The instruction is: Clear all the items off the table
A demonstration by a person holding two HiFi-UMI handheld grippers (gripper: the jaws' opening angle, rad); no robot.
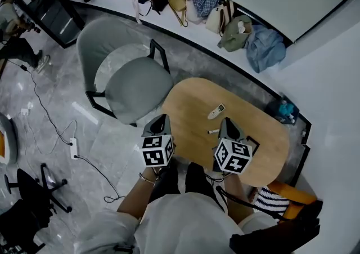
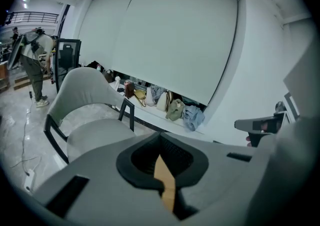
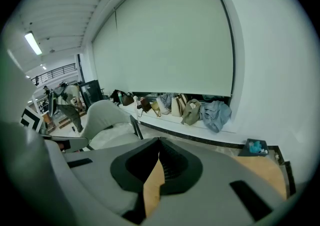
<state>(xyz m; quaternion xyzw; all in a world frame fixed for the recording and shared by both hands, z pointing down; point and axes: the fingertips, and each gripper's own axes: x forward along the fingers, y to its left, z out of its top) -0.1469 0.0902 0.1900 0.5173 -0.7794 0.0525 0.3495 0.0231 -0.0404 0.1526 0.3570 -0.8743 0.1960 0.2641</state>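
Observation:
A light wooden oval table (image 1: pixel 264 151) carries a white remote-like object (image 1: pixel 216 111) near its middle and a small dark-tipped pen (image 1: pixel 213 131) just in front of it. My left gripper (image 1: pixel 163 117) hovers over the table's near left edge, its jaws together with nothing between them. My right gripper (image 1: pixel 227 121) hangs close to the right of the pen, jaws also together and empty. In the left gripper view the closed jaws (image 2: pixel 161 159) leave only a thin strip of table showing. The right gripper view shows the same closed jaws (image 3: pixel 159 159).
A grey armchair (image 1: pixel 132 87) stands against the table's left side. Bags and clothes (image 1: pixel 225 19) line the curved ledge behind. A blue basket (image 1: pixel 284 110) sits by the wall. A power strip and cable (image 1: pixel 72 147) lie on the floor at left. A striped item (image 1: pixel 275 199) is at lower right.

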